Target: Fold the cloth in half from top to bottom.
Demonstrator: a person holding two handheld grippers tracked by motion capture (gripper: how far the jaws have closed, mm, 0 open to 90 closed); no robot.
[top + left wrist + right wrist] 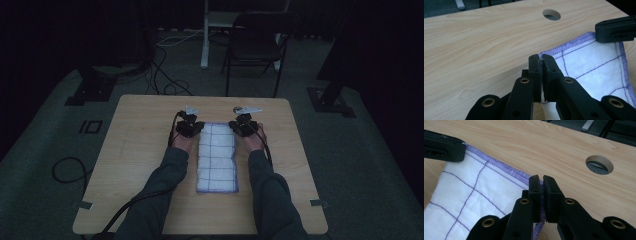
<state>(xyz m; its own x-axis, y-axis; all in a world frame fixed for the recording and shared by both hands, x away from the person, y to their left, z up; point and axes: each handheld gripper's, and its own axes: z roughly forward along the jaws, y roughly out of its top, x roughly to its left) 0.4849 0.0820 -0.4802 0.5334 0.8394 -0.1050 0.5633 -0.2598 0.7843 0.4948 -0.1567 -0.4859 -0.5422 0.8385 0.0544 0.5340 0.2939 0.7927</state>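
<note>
A white cloth [216, 157] with purple grid lines and a purple hem lies as a long rectangle in the middle of the wooden table [140, 150]. My left gripper [189, 127] sits at its far left corner and my right gripper [243, 126] at its far right corner. In the left gripper view the jaws [541, 58] are shut on the hem of the cloth [594, 65], with the right gripper's jaw [616, 29] at the other corner. In the right gripper view the jaws [542, 180] pinch the purple edge of the cloth [474, 185], and the left gripper's jaw [441, 146] shows at upper left.
A round cable hole [551, 14] [599, 164] is cut in the tabletop beyond the cloth's far edge. Behind the table stand a dark chair [255, 42] and a white post [205, 35]. Cables [67, 170] run across the floor to the left.
</note>
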